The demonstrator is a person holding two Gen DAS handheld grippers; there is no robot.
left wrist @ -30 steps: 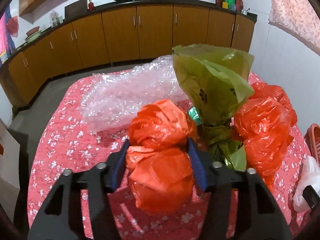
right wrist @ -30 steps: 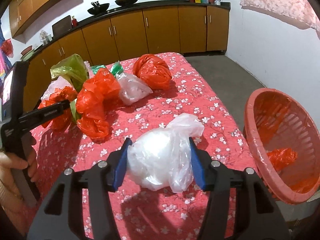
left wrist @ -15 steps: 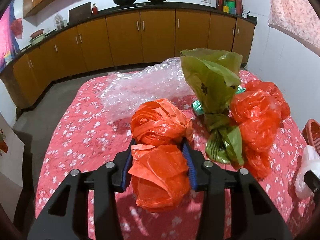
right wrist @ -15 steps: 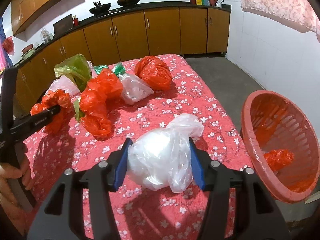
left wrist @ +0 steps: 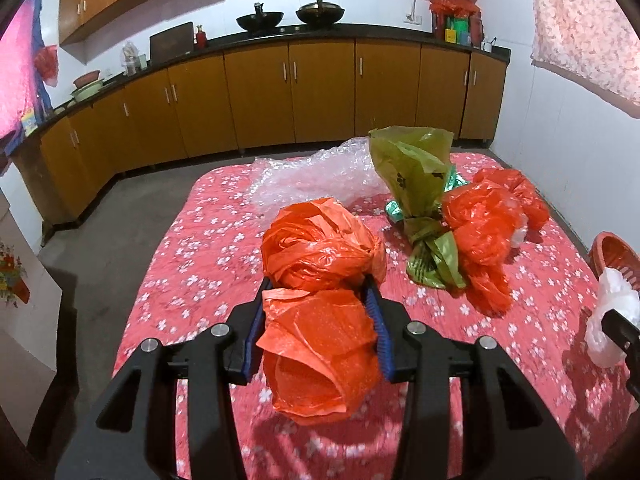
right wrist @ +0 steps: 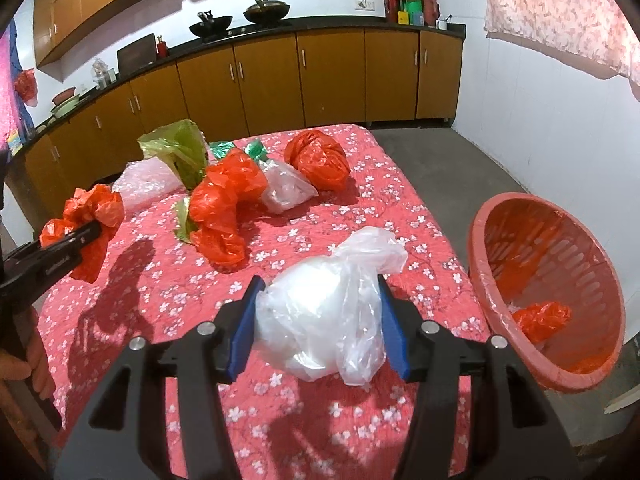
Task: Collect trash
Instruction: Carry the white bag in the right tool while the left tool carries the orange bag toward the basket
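My left gripper (left wrist: 316,320) is shut on a crumpled orange plastic bag (left wrist: 320,304) and holds it above the red flowered table (left wrist: 208,240); it also shows in the right wrist view (right wrist: 90,220). My right gripper (right wrist: 320,320) is shut on a white plastic bag (right wrist: 332,316), held above the table's right part. An orange basket (right wrist: 492,320) stands off the table's right edge with an orange bag (right wrist: 540,316) inside. On the table lie a green bag (left wrist: 416,176), bubble wrap (left wrist: 316,178), more orange bags (right wrist: 224,204) (right wrist: 318,158) and a clear bag (right wrist: 286,188).
Brown kitchen cabinets (left wrist: 320,92) run along the far wall under a dark counter with two woks (left wrist: 320,10). A white wall (right wrist: 540,120) stands on the right. Grey floor (right wrist: 440,152) lies between the table and the cabinets.
My left gripper closed tighter on the orange bag and lifted it up and back from the table. My right gripper kept hold of the white bag and barely moved.
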